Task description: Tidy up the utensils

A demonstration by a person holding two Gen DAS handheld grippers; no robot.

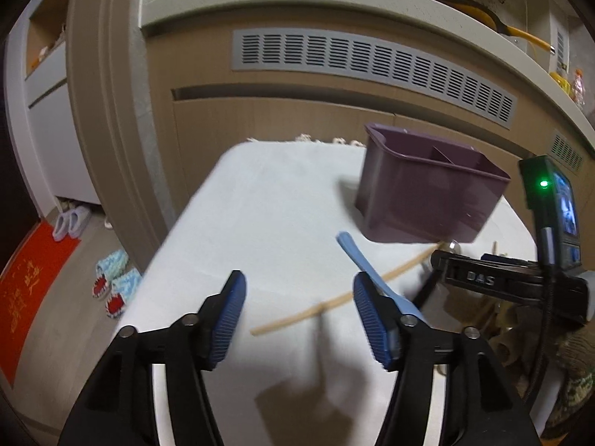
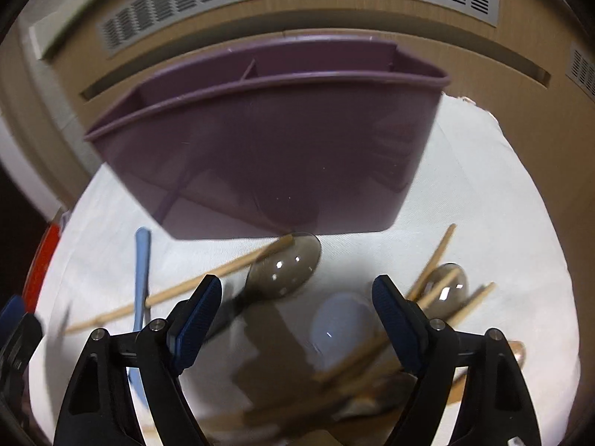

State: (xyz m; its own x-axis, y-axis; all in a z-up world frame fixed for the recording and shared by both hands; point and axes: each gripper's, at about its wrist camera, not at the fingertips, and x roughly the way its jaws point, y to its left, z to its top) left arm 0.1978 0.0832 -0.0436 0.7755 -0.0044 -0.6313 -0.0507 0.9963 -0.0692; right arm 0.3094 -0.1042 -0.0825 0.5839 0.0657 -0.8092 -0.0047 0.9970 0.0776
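In the left wrist view the left gripper (image 1: 299, 314) hangs with its blue-padded jaws well apart and nothing between them; only bare white tablecloth (image 1: 260, 204) shows in the gap. Just right of that gap, a wooden chopstick (image 1: 346, 297) lies on the cloth, its long axis running from lower centre up toward the right of the frame, and a light blue spoon handle (image 1: 357, 260) crosses it, slanting from the right-hand pad up and to the left. The purple utensil caddy (image 1: 427, 193) stands in the right middle of the frame, beyond both, its divided compartments apparently empty. At the far right edge the right gripper's body shows side-on.

In the right wrist view the same blue handle sits at lower left, the chopstick slanting beside it. The right gripper (image 2: 297, 319) is also open and holds nothing. A grey spoon (image 2: 286, 267) lies ahead of its left pad, bowl nearly touching the caddy's base, handle running down-left. A pale blue spoon bowl (image 2: 342, 325) sits between the pads, lower in the frame. Farther right lie more chopsticks (image 2: 435, 260) and another grey spoon (image 2: 448, 284).

Judging from this, the right hand is nearer the pile, and the pale bowl lies nearly straight ahead of its jaws
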